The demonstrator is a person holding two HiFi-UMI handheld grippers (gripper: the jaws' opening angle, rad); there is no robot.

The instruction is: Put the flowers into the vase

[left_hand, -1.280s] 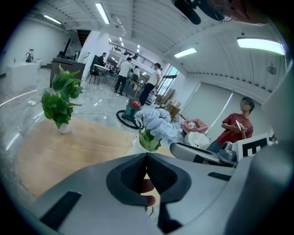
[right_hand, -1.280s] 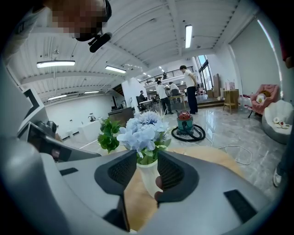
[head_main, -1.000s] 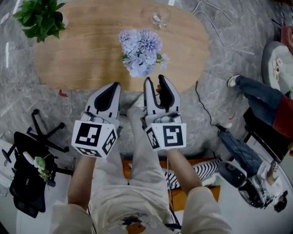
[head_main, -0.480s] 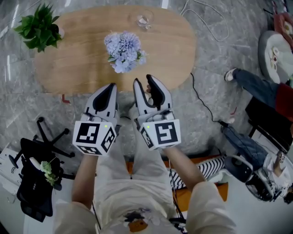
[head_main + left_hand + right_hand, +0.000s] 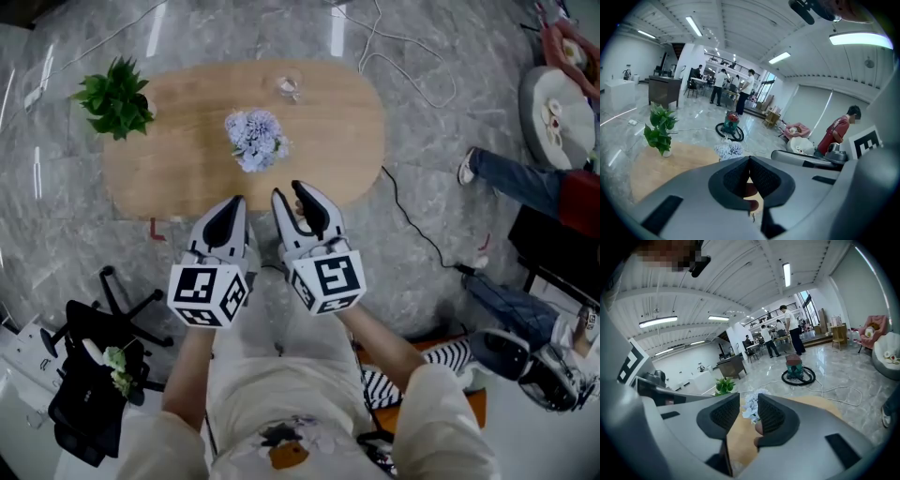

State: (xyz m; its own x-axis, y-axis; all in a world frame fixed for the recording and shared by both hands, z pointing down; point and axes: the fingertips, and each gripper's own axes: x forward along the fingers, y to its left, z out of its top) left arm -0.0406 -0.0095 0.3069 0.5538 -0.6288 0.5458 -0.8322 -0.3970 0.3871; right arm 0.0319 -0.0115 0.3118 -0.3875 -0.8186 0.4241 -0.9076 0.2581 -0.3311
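Observation:
A bunch of pale blue flowers [image 5: 255, 139] lies in the middle of the oval wooden table [image 5: 178, 159]. A small clear glass vase [image 5: 287, 88] stands near the table's far edge. Both grippers hang in the air short of the near edge, side by side, pointing at the table. My left gripper [image 5: 234, 202] is shut with its tips touching [image 5: 749, 158] and nothing held; the flowers [image 5: 729, 150] show beyond it. My right gripper [image 5: 291, 192] is open, with a gap between its pads [image 5: 749, 397]. Nothing is in that gap; the flowers [image 5: 750, 406] are far behind it.
A potted green plant [image 5: 117, 97] stands at the table's left end. A black office chair [image 5: 94, 375] is at the lower left. Cables [image 5: 412, 225] run over the marble floor. A seated person's legs [image 5: 525, 183] are at the right. A green vacuum [image 5: 732, 124] stands beyond the table.
Both grippers have risen together with the head, so the table and flowers look smaller and farther away. Neither gripper's jaws have changed.

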